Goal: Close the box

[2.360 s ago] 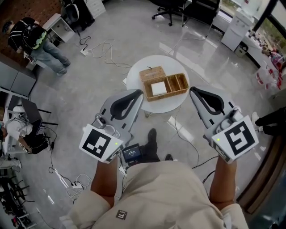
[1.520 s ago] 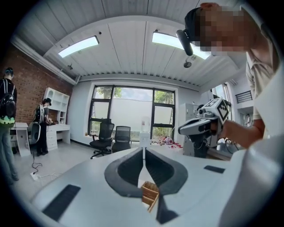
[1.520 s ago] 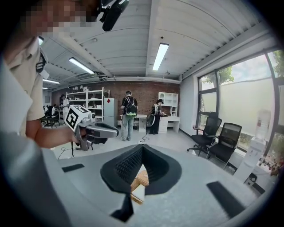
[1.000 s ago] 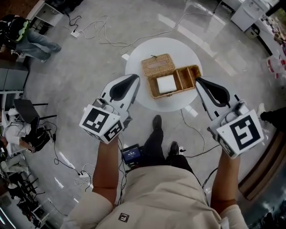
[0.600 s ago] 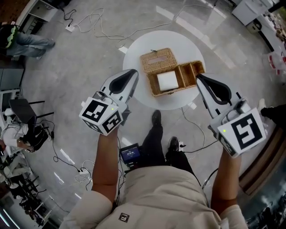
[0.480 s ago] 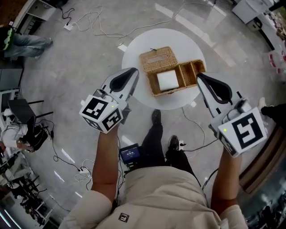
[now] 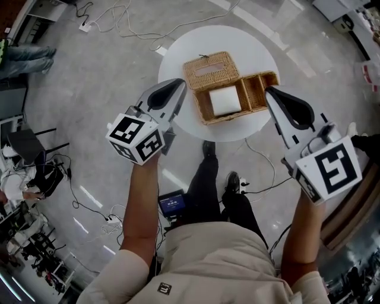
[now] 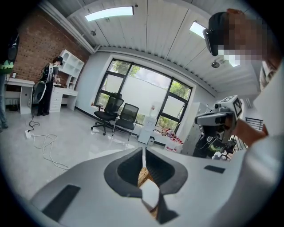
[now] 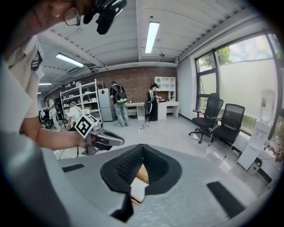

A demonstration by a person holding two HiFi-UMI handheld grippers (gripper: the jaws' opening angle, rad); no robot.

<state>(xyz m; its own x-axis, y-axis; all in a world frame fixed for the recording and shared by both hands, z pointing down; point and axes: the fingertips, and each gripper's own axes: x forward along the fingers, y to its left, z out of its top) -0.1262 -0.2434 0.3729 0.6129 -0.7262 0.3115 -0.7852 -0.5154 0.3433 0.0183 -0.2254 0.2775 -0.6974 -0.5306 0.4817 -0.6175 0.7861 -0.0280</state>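
An open wicker box (image 7: 218, 118) stands on a round white table (image 7: 249, 47). Its lid (image 7: 206, 69) lies folded back on the far side. A white square item (image 7: 225, 101) fills the box's large compartment, with two narrow compartments (image 7: 260, 90) to its right. My left gripper (image 7: 180, 84) is shut and empty, hovering at the table's left edge just left of the box. My right gripper (image 7: 268, 91) is also shut and empty, by the box's right end. In each gripper view the jaws (image 8: 144, 150) (image 9: 142, 145) meet, and wicker with the white item shows below them.
Cables (image 7: 119, 18) trail over the grey floor beyond the table, and another cable (image 7: 261, 172) runs near my feet. Office chairs (image 8: 106, 113) stand by the windows. People stand at desks (image 9: 117, 108) along the brick wall. Shelving and a seated person (image 7: 12, 184) are at left.
The table and box have shifted up the head view. Both grippers have come forward to flank the box, the left rising toward the table's edge. Both jaws stay shut.
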